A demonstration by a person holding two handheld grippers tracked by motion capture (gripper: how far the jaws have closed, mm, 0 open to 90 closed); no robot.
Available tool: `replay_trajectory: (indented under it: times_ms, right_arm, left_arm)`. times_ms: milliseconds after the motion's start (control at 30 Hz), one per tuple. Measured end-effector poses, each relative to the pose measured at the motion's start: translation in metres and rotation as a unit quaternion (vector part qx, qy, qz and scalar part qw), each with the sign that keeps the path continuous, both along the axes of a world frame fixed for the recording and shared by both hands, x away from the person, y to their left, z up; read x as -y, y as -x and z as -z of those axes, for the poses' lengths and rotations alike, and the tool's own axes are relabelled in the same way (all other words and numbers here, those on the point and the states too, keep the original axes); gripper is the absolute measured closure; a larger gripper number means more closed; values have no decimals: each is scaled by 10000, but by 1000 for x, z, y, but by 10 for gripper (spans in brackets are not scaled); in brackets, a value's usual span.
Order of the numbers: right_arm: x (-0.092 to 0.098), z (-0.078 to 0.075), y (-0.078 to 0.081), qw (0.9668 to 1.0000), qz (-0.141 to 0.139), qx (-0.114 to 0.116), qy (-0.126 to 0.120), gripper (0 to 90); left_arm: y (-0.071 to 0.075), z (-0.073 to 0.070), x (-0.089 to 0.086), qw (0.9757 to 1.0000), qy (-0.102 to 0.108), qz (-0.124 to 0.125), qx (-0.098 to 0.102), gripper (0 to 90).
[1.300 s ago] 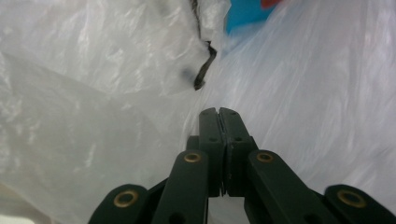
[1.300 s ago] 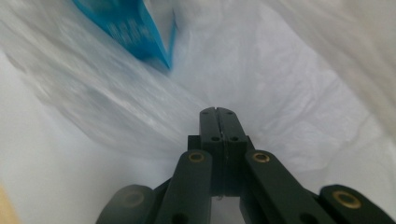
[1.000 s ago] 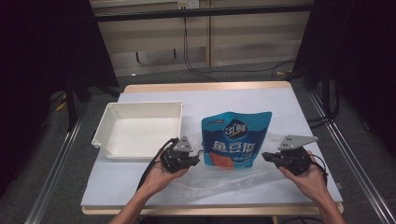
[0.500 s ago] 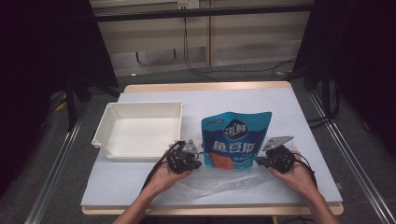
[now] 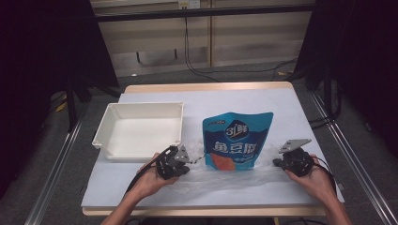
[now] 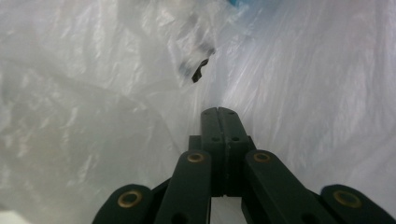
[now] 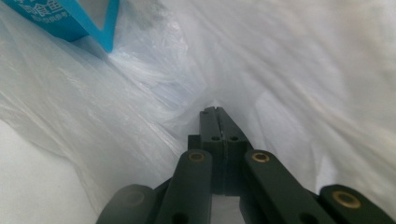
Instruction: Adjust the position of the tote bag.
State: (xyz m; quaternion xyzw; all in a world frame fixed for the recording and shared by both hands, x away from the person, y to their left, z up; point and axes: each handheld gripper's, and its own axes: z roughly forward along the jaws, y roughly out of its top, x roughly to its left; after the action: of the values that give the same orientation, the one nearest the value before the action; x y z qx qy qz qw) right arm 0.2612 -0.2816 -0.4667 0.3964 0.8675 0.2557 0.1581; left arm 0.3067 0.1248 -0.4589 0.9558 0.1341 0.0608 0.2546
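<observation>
Scene: a table (image 5: 300, 101) under a pale sheet carries a white rectangular plastic tray (image 5: 139, 129) at 10 o'clock and a blue printed snack pouch (image 5: 237, 140) at centre.
Work item: a thin clear plastic bag (image 5: 225, 176) lies crumpled flat at 6 o'clock of the pouch, reaching toward both hands.
Left hand-held gripper (image 6: 218, 112): jaws pressed together, tips set on the bag film at its 9 o'clock end; whether film is caught between them cannot be told.
Right hand-held gripper (image 7: 215, 111): jaws pressed together, tips at the film at the 3 o'clock end; grip on the film cannot be told.
Step in hand: judged as taking hold of the bag at its two ends.
Next move: likely calls for a confirmed pinch on each side, then an even lift to spread the mouth near the pouch.
</observation>
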Motion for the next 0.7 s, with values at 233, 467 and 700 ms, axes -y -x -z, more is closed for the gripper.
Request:
replay_trajectory:
  times_ms: [233,467,700]
  right_arm:
    - [-1,0,1,9998,40,63,161,900]
    - [-4,0,2,9995,63,128,270,900]
    - [2,1,2,9999,83,116,13,900]
  left_arm:
    - [0,0,-6,10000,56,-50,-6,900]
    - [4,1,-15,9999,112,46,41,900]
    - [1,2,-12,9994,313,-86,-85,900]
